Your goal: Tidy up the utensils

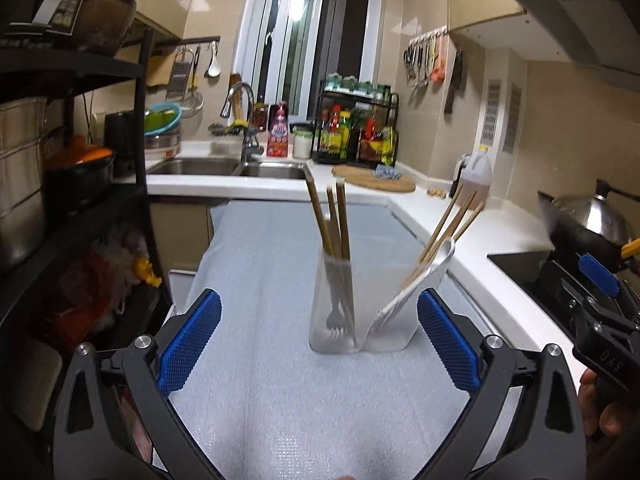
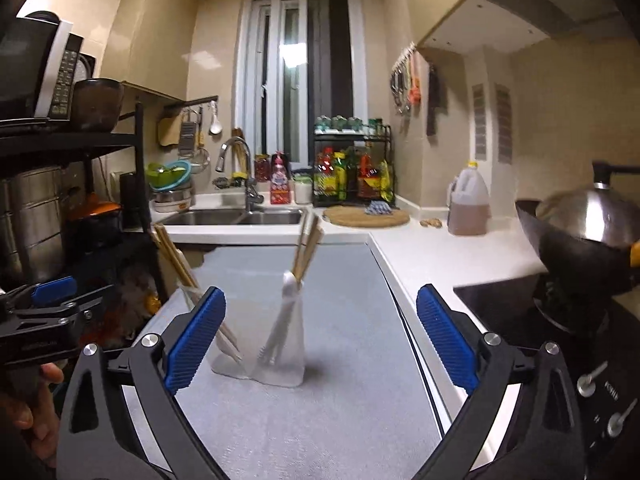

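Observation:
Two clear plastic holders stand side by side on a grey mat point(image 1: 260, 264). The left holder point(image 1: 333, 304) holds wooden chopsticks point(image 1: 322, 220) and a white fork point(image 1: 335, 312). The right holder point(image 1: 394, 320) holds chopsticks point(image 1: 448, 224) and a white spoon point(image 1: 416, 284). In the right wrist view the left holder point(image 2: 226, 356) is partly hidden behind my finger, and the right holder point(image 2: 282, 352) shows a white spoon point(image 2: 286, 304). My left gripper point(image 1: 320, 344) is open and empty just before the holders. My right gripper point(image 2: 320, 340) is open and empty, also facing them.
A double sink point(image 1: 224, 166) and tap lie beyond the mat. A round wooden board point(image 1: 374, 179), a bottle rack point(image 1: 356, 132) and an oil jug point(image 1: 474, 178) stand at the back right. A wok point(image 2: 584, 236) sits on the stove at right. A black shelf point(image 1: 72, 160) stands at left.

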A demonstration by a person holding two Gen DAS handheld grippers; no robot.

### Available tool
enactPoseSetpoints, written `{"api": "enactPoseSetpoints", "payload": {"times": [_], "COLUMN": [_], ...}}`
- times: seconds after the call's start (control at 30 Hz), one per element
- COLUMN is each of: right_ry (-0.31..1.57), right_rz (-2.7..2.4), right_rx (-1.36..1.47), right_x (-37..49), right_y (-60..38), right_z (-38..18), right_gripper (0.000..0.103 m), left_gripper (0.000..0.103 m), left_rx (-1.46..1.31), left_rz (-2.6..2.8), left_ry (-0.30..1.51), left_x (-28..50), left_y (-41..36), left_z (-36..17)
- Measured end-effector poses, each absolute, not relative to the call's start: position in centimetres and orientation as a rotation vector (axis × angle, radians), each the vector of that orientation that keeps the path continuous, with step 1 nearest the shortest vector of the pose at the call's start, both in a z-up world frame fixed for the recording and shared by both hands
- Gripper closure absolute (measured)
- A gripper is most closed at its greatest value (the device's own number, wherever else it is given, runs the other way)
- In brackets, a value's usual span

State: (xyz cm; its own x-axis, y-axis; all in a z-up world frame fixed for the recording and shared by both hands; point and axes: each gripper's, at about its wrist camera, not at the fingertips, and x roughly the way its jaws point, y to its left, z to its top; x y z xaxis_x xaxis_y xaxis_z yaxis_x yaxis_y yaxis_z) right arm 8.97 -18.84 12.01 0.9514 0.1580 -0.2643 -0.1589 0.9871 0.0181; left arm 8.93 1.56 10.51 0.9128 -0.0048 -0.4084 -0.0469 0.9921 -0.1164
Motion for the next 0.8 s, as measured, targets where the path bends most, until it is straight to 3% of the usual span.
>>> {"api": "enactPoseSetpoints", "payload": {"times": [0.53, 0.8], "right_ry": [0.518, 0.532], "right_rz": [0.084, 0.086], "right_rx": [0.040, -0.013], "right_x": [13.2, 13.2], "right_y": [-20.1, -19.2], "right_z": [6.5, 5.6], "right_gripper": [0.005, 0.005], "left_gripper": [0.008, 0.008], "left_rx": [-0.111, -0.111], "left_rz": [0.063, 0.059], "left_ry": [0.516, 0.533], "left_x": [10.6, 10.9], "left_y": [1.3, 1.2], "left_z": [6.1, 5.1]}}
